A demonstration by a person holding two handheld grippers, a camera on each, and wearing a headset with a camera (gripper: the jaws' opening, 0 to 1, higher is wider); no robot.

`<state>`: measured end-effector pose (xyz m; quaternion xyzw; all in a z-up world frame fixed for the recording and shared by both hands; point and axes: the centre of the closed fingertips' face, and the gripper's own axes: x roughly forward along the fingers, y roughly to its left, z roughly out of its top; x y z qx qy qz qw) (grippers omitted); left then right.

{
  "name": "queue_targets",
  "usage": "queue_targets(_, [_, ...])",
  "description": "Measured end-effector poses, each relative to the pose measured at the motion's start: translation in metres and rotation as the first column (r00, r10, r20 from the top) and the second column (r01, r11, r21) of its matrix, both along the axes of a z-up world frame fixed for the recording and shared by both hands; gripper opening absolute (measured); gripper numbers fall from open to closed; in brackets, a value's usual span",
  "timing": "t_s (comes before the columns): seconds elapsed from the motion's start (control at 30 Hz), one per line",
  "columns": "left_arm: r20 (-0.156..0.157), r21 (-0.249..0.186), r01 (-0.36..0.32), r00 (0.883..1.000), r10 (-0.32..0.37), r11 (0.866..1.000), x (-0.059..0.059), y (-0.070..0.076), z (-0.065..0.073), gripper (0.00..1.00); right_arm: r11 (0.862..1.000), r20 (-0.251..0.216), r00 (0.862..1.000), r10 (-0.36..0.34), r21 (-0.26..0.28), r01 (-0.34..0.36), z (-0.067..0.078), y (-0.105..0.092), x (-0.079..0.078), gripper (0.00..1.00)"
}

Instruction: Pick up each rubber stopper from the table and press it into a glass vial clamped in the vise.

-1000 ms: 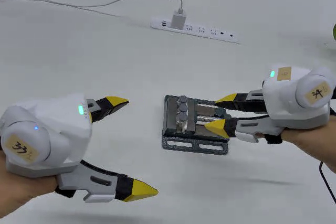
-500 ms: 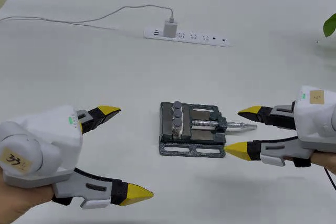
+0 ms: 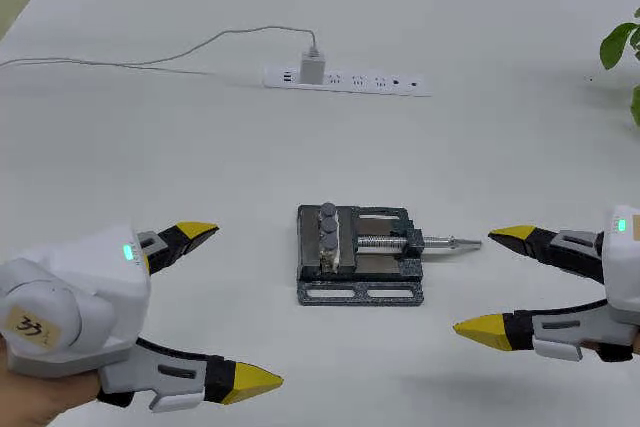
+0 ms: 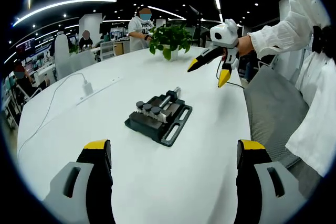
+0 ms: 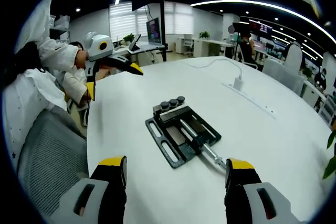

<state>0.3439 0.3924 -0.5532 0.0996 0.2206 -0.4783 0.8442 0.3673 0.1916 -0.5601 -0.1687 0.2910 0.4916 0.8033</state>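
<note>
A dark vise (image 3: 360, 269) sits mid-table with three glass vials (image 3: 328, 237) clamped in a row, each topped by a grey rubber stopper (image 4: 147, 107). The same vise (image 5: 182, 132) lies ahead of the right gripper, its screw handle (image 3: 450, 244) pointing toward that gripper. My left gripper (image 3: 230, 307) hangs at the lower left, open and holding nothing. My right gripper (image 3: 505, 282) hovers at the right, open and holding nothing, a short way beyond the handle's tip. Both stand apart from the vise.
A white power strip (image 3: 345, 79) with a plugged charger and a cable (image 3: 120, 62) lies at the far side of the white table (image 3: 200, 167). Plant leaves (image 3: 620, 47) poke in at the right edge. A person in white sits beside the table (image 4: 310, 77).
The right gripper has drawn back to the right, away from the vise and past its handle. The left gripper has lowered slightly. The head camera has tilted.
</note>
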Motion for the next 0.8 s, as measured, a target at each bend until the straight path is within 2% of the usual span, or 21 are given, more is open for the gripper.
queue_targets(0.3, [-0.012,0.012,-0.002,1.0,0.002,1.0,-0.0003,0.0007,-0.0057,0.99,0.999,0.008,1.0,-0.015,0.033,0.014,0.0024,0.0017,-0.0003,0.82])
queue_targets(0.8, [-0.016,0.012,0.002,1.0,-0.002,1.0,-0.0014,0.0012,-0.0063,0.99,0.999,0.024,1.0,-0.015,0.034,0.015,0.0076,0.0029,0.0042,0.82])
